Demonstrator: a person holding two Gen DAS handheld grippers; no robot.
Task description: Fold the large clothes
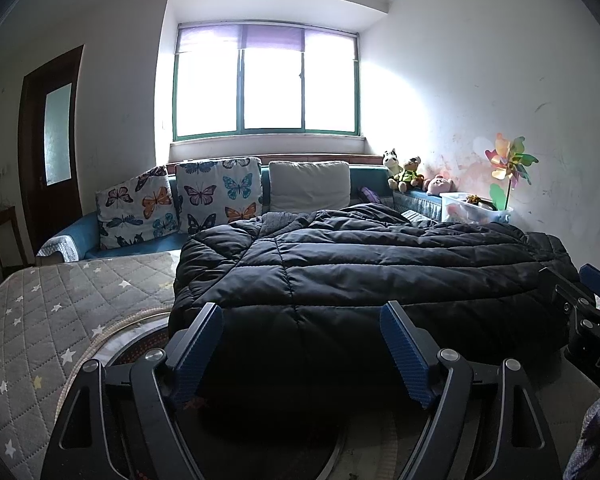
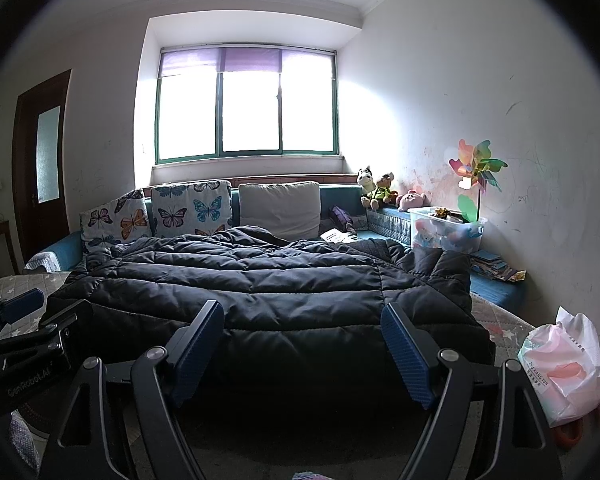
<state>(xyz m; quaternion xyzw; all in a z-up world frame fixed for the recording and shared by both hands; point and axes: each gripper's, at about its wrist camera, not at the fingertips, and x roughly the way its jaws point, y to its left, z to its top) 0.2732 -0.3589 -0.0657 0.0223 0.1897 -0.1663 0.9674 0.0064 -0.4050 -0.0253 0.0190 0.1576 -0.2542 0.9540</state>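
Note:
A large black quilted puffer coat (image 1: pixel 360 276) lies spread flat on the grey star-patterned mattress (image 1: pixel 60 312); it also fills the middle of the right wrist view (image 2: pixel 268 292). My left gripper (image 1: pixel 302 320) is open and empty, its blue pads just before the coat's near edge, left of centre. My right gripper (image 2: pixel 302 320) is open and empty at the near edge too, more to the right. Each gripper shows in the other's view: the right one at the far right (image 1: pixel 588 304), the left one at the far left (image 2: pixel 24 320).
Butterfly cushions (image 1: pixel 216 192) and a grey cushion (image 1: pixel 308 186) lean on a blue sofa under the window. Plush toys (image 1: pixel 404 170), a clear toy bin (image 2: pixel 446 228) with a pinwheel (image 2: pixel 478 170), and a pink-white plastic pack (image 2: pixel 564 364) sit at right. A dark door (image 1: pixel 50 144) is at left.

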